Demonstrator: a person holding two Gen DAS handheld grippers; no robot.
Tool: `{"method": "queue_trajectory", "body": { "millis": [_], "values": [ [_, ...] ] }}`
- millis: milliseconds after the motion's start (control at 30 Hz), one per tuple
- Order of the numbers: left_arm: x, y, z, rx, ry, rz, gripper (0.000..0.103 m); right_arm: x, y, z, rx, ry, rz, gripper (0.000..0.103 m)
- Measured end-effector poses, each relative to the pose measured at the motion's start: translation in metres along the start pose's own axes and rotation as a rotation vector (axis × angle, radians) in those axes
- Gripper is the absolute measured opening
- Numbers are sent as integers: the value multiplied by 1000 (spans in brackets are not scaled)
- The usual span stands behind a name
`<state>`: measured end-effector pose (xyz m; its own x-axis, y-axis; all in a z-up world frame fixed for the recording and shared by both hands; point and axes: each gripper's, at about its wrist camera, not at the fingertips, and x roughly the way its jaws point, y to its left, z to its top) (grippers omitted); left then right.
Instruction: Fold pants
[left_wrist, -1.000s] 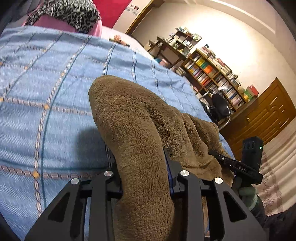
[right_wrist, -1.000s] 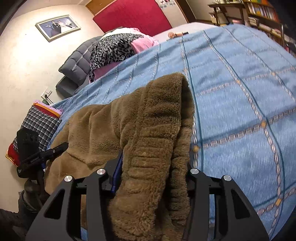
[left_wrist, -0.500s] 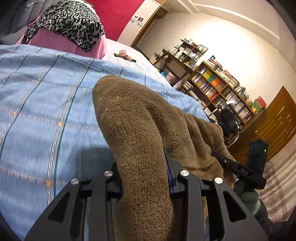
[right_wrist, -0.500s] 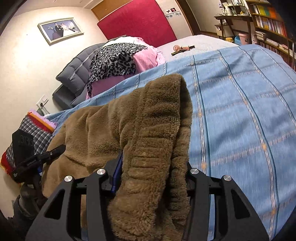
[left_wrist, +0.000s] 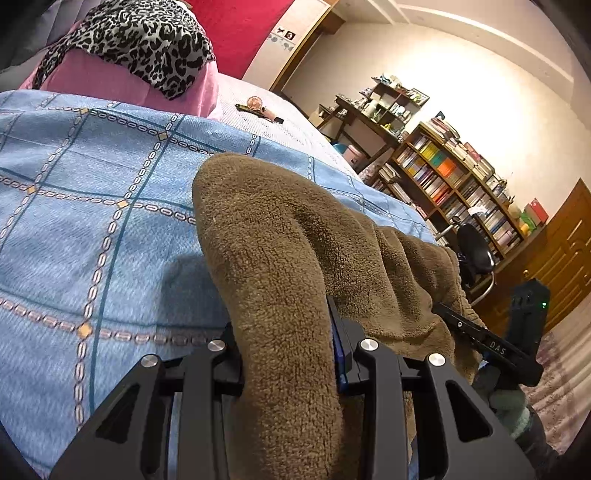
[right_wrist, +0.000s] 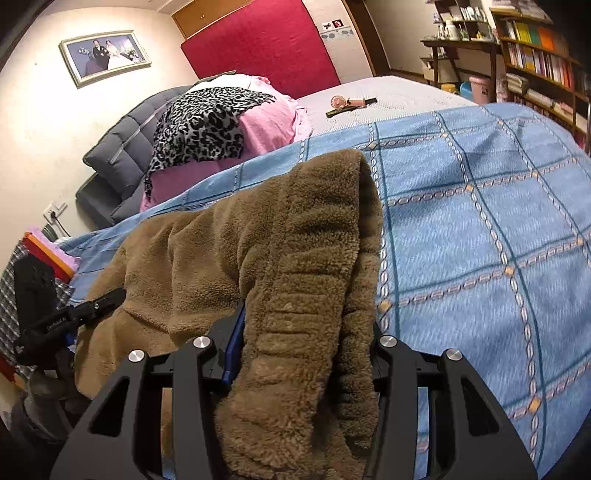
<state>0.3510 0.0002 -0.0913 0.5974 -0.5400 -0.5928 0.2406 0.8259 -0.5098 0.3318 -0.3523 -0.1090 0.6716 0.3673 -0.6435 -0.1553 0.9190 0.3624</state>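
The brown fleece pants (left_wrist: 280, 258) hang between both grippers above the blue checked bedspread (left_wrist: 92, 221). My left gripper (left_wrist: 291, 354) is shut on one end of the pants, the fabric draping over its jaws. My right gripper (right_wrist: 306, 354) is shut on the ribbed waistband of the pants (right_wrist: 310, 266). The stretch of fabric between them sags toward the bedspread (right_wrist: 480, 229). Each gripper shows in the other's view: the right one in the left wrist view (left_wrist: 491, 343), the left one in the right wrist view (right_wrist: 74, 314).
A pink pillow with a leopard-print cloth (right_wrist: 214, 118) lies at the head of the bed. A small pink hand fan (right_wrist: 349, 103) lies on the grey sheet. Bookshelves (left_wrist: 454, 188) and an office chair (left_wrist: 476, 251) stand beside the bed. Folded checked cloth (right_wrist: 11, 295) lies at the left.
Both grippers have moved forward along the bed toward the pillows, carrying the pants. The pillows and fan look nearer. Both grips are unchanged.
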Motion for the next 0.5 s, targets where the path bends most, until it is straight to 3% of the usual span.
{"method": "queue_trajectory", "body": {
  "millis": [200, 333, 500],
  "values": [
    [21, 6, -3, 7, 9, 19, 35, 23, -16, -2, 0, 25, -23, 47],
    [26, 11, -9, 14, 11, 63, 51, 30, -19, -9, -4, 27, -35, 48],
    [29, 6, -10, 77, 6, 131, 55, 30, -20, -13, 0, 23, -65, 53]
  ]
}}
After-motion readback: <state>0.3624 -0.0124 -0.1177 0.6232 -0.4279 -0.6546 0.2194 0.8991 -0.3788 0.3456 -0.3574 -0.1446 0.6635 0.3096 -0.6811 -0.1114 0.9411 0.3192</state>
